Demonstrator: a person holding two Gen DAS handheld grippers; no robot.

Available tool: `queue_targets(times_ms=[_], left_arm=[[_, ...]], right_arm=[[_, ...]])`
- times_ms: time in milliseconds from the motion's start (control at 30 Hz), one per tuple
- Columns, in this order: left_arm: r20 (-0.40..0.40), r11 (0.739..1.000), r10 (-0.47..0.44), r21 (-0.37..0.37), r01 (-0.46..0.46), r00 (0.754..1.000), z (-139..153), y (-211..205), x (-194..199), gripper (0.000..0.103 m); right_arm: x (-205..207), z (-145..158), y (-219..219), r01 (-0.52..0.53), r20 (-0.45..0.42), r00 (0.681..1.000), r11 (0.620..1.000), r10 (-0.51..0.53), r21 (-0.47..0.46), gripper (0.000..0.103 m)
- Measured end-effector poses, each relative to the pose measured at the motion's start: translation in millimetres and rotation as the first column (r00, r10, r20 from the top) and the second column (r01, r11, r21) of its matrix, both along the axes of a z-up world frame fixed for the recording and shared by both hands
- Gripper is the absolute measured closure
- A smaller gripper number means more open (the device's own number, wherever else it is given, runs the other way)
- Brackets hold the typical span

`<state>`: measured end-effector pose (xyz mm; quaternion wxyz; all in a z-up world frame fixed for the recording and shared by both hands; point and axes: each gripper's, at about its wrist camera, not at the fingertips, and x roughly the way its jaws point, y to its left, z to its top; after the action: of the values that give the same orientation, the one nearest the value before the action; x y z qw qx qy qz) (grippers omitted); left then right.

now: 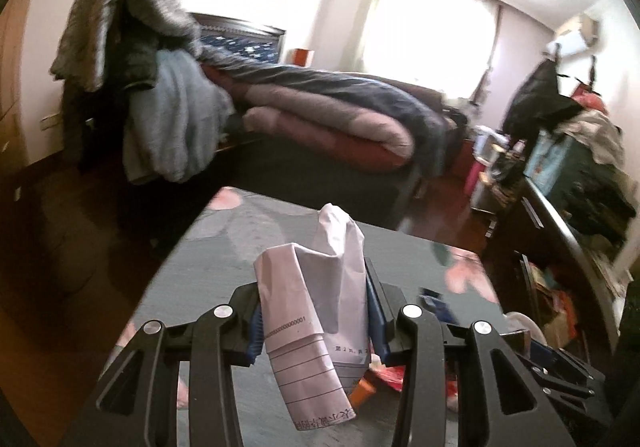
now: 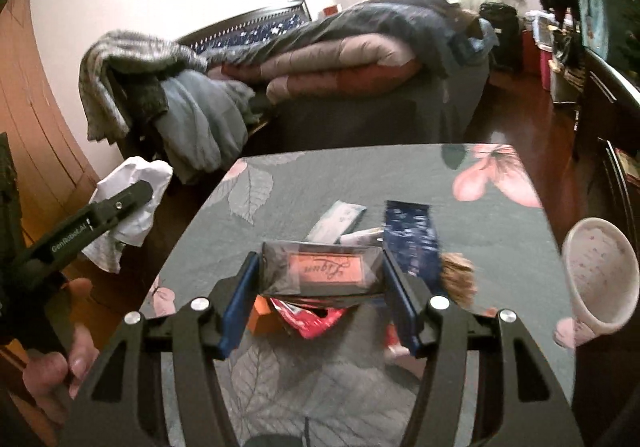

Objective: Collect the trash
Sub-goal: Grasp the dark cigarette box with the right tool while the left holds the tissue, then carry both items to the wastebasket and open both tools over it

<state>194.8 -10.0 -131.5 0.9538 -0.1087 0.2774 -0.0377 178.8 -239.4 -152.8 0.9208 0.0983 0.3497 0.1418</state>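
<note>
Above the leaf-and-flower patterned table (image 2: 280, 379), both claws are seen already loaded, so the coming move is judged to turn on where each load goes, and no bin or bag can be made out in either view. The right gripper (image 2: 320, 283) is pinched on a dark wrapped packet with an orange label (image 2: 320, 273), whose long axis runs crosswise from pad to pad, its ends pressed against the blue pads (image 2: 240, 303). The left gripper (image 1: 314, 321) is closed on a crumpled sheet of printed paper (image 1: 316, 295), which stands up ahead of the fingers and droops below them; in the right wrist view it is seen off the table's left edge, held by a hand (image 2: 60, 347). More trash lies on the table just beyond and under the packet: a red wrapper (image 2: 316, 321), an orange piece (image 2: 260, 317), a dark blue sachet (image 2: 410, 237), a pale flat wrapper (image 2: 340, 219) and a brownish scrap (image 2: 458, 279). All of it lies nearer the right gripper. A pale patterned cup (image 2: 600, 279) lies tipped at the table's right edge and is judged the main thing that could be knocked. A bed with folded quilts (image 2: 352, 55) stands beyond the table.
</note>
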Motion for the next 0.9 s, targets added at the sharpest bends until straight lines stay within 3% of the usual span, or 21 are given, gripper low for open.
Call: queue_targets(times_ms=[467,667,900], left_arm=[[0.020,0.969,-0.246,-0.001,0.246,0.969,8.4,-112.0,-13.4,0.061],[0.016,0.935,-0.354,0.028,0.353,0.935,5.9,-171.8,-10.2,0.061],[0.008,0.875,-0.483,0.045,0.482,0.876,-1.4,-246.4,2.2,0.061]], right_arm=[[-67.1,-7.8,-113.3,0.197,-0.003,0.980,0.978,-0.198,0.071,0.043],[-83.7,-16.3,-159.9,0.300,0.007,0.954,0.952,-0.301,0.059,0.043],[-93.0,-29.6,-221.4,0.450,0.020,0.893,0.893,-0.450,0.017,0.043]])
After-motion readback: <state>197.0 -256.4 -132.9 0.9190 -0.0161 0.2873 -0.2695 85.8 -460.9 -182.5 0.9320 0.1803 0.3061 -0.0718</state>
